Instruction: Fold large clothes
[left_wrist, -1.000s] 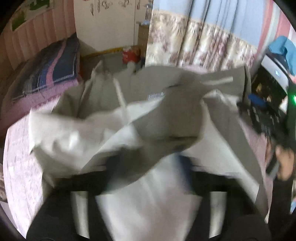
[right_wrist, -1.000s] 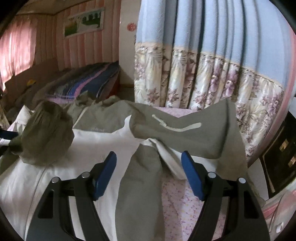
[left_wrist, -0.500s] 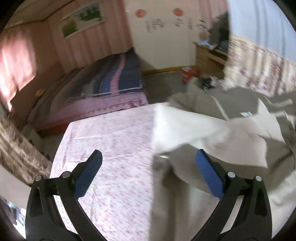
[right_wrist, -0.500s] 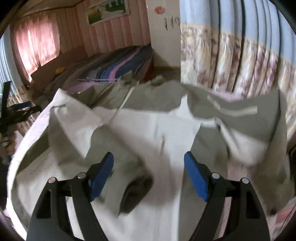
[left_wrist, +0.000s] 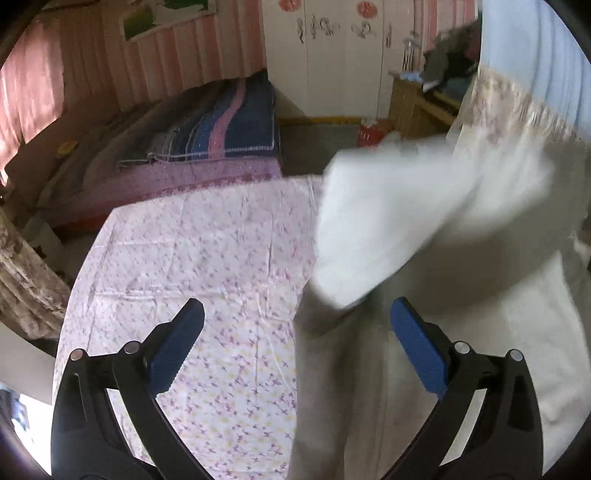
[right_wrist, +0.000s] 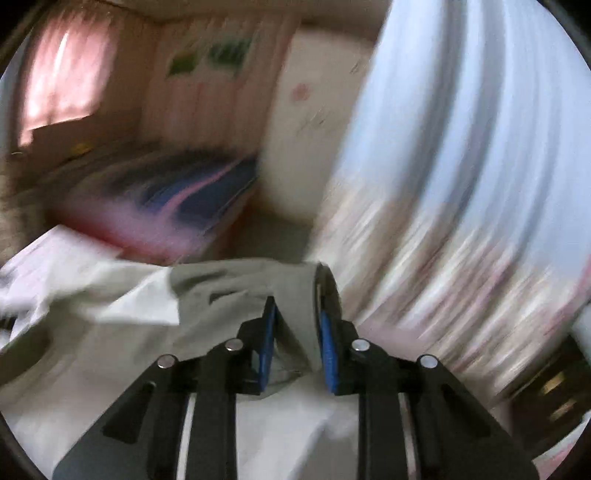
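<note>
A large grey and white garment lies bunched on the right part of the floral sheet; its upper part is blurred by motion. My left gripper is open and empty, with the garment's left edge between and beyond its blue pads. In the right wrist view, my right gripper is shut on a fold of the grey garment, held between the blue pads. That view is heavily motion-blurred.
A bed with a striped blue and pink blanket stands behind the floral surface. A white wardrobe and wooden cabinet stand at the back. A blue and floral curtain hangs on the right.
My left gripper let go of the garment and opened. My right gripper closed on a grey fold and is moving fast; the garment shifted to the right.
</note>
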